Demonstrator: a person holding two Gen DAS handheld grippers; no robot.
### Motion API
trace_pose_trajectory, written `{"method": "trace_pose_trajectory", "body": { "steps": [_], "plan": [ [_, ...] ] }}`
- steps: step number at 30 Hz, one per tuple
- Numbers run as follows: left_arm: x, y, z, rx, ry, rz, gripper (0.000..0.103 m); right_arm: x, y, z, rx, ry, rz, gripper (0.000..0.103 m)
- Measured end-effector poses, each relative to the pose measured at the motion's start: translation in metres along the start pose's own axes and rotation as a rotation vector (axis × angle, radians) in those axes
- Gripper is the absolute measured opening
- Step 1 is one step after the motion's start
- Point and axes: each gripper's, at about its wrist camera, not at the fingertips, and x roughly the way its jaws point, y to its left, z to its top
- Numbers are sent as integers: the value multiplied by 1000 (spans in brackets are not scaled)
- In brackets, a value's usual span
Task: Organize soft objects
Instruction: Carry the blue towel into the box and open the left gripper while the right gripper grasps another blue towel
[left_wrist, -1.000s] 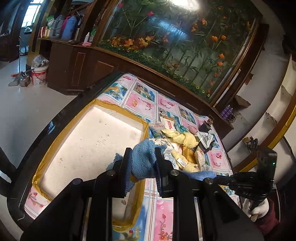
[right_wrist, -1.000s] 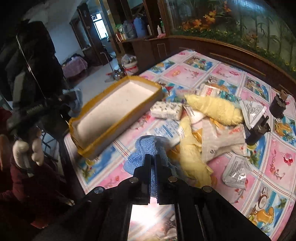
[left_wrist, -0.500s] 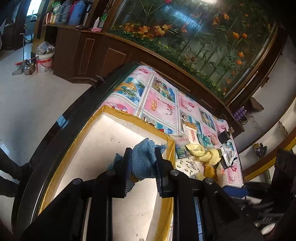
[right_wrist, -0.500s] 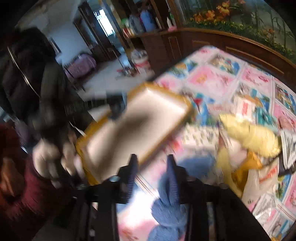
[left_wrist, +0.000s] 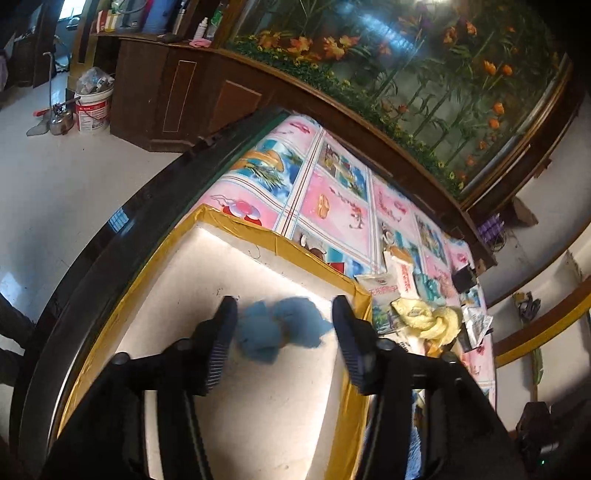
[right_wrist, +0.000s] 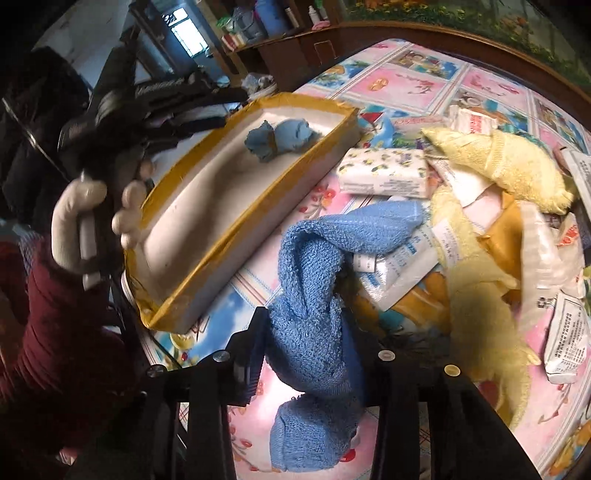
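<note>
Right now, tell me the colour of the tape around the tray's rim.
Mustard yellow tape edges the white tray, clearest in the right wrist view.

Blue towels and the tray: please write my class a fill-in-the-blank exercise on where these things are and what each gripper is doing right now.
1. The small blue cloth lies inside the ____ with the yellow-taped rim.
2. The left gripper above that cloth has its jaws ____.
3. The right gripper is shut on a towel whose colour is ____.
4. The yellow towel lies on the table, ____ the tray.

Missing words: tray; open; blue; outside
</note>
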Motion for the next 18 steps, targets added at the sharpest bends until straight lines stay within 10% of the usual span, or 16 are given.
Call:
{"method": "trace_pose_trajectory", "body": {
  "steps": [10,18],
  "plan": [
    [6,41,-53,-261,27,-47,58,-64,19,69,47,-183,130,39],
    [-23,27,-73,-273,-41,-129,58,-6,38,167,136,-156,324,40]
  ]
}}
